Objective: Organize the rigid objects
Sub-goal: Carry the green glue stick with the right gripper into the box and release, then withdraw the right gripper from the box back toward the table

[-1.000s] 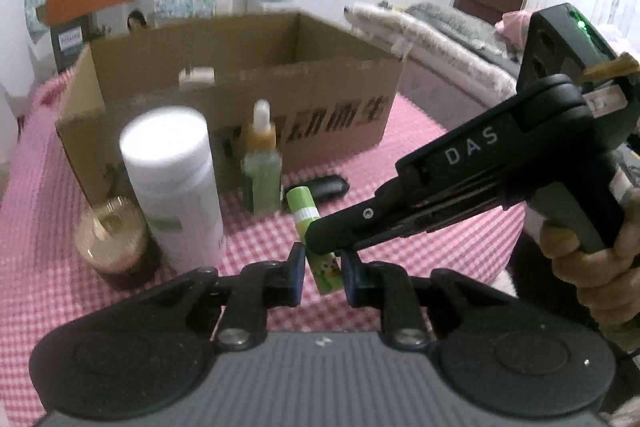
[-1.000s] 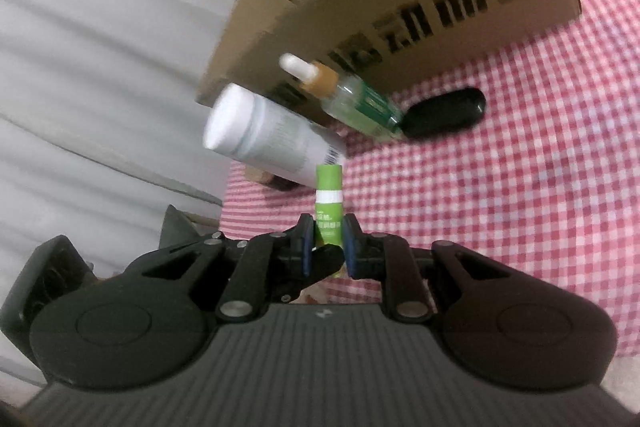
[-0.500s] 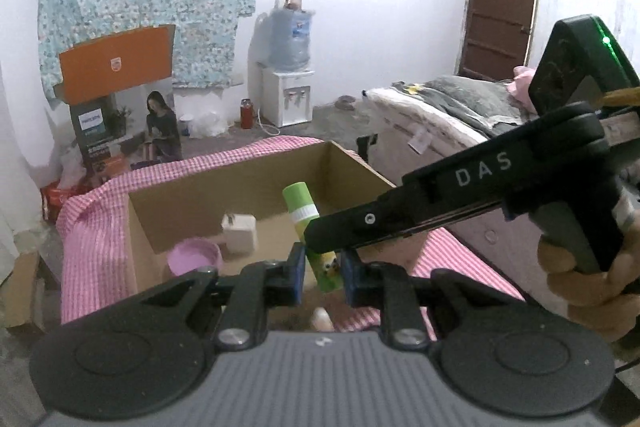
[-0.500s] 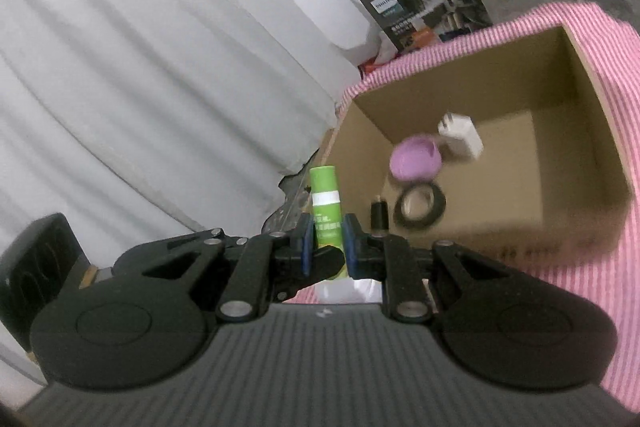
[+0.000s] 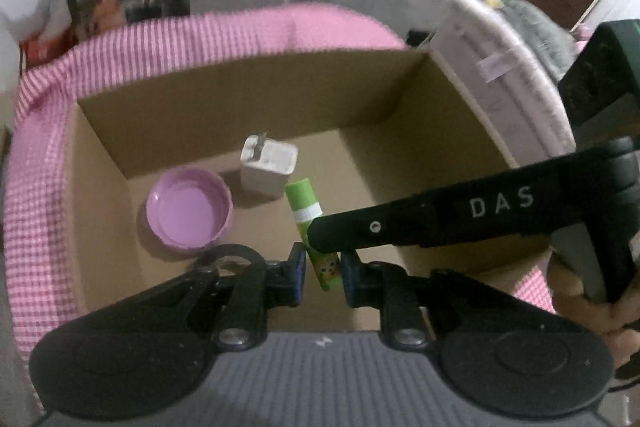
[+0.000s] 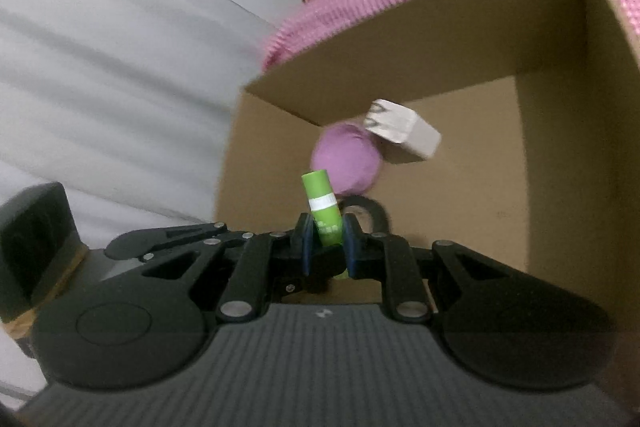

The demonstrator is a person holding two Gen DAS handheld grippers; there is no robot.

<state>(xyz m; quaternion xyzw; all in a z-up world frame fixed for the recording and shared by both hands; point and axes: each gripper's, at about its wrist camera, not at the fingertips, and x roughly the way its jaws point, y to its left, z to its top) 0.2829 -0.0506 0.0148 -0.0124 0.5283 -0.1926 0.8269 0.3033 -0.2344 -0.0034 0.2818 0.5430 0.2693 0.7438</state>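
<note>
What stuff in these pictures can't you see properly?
- Green tube: in the left wrist view its middle is covered by the right tool, and its label is too small to read.
- Black ring: in both views, mostly behind the left tool or the tube.
- White charger and purple lid: blurred in the right wrist view.
- Cardboard box: near wall hidden under the tools in both views.

Each claw is matte black plastic with a grey ribbed housing behind it, round black discs on either side and silver screws at the linkage joints. The left claw and right claw have blue pads inside the fingertips. White letters "DAS" mark one finger. The right hand shows bare skin.
</note>
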